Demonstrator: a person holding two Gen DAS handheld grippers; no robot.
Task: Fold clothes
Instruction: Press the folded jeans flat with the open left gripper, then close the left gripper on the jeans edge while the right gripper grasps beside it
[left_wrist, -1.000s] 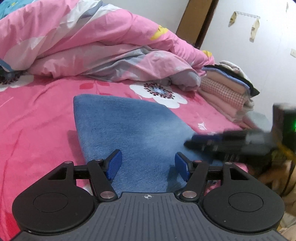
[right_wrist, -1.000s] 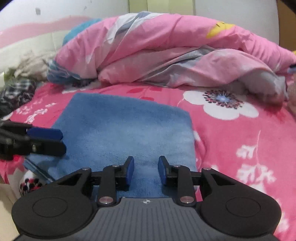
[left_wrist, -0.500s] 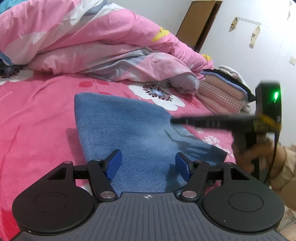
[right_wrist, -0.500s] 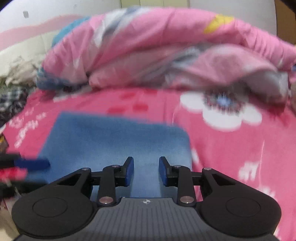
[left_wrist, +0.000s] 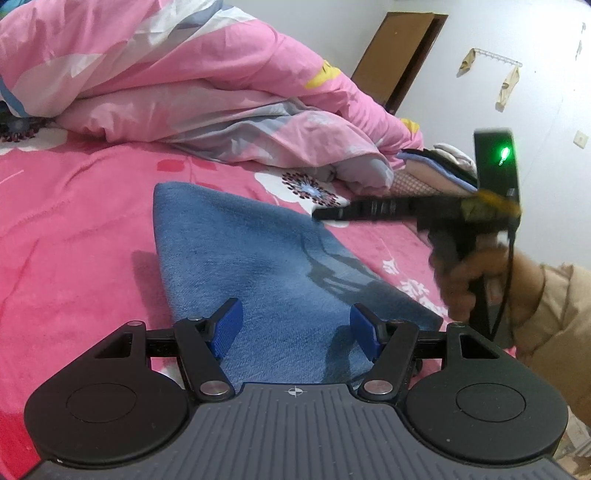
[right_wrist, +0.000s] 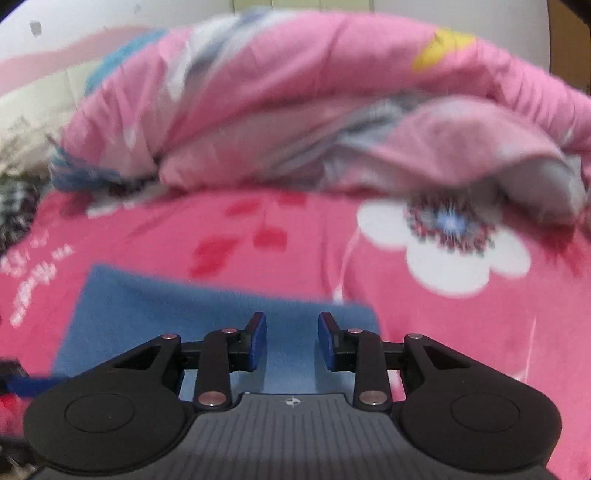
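Note:
A folded blue cloth (left_wrist: 255, 266) lies flat on the pink flowered bedsheet (left_wrist: 66, 229). My left gripper (left_wrist: 293, 326) stands open low over the cloth's near end, nothing between its blue pads. The right gripper's fingers (left_wrist: 343, 213) show blurred in the left wrist view, held in the air above the cloth's right side by a hand (left_wrist: 465, 280). In the right wrist view the right gripper (right_wrist: 292, 341) is open and empty, raised above the blue cloth (right_wrist: 177, 314).
A bunched pink quilt (left_wrist: 177, 85) fills the back of the bed. A stack of folded clothes (left_wrist: 436, 170) sits at the right by the white wall. A brown door (left_wrist: 399, 51) stands behind. A checked garment (right_wrist: 14, 206) lies at the far left.
The right gripper has lifted off the cloth's right edge and risen into the air, its view tilting toward the quilt. My left gripper has stayed open in about the same place.

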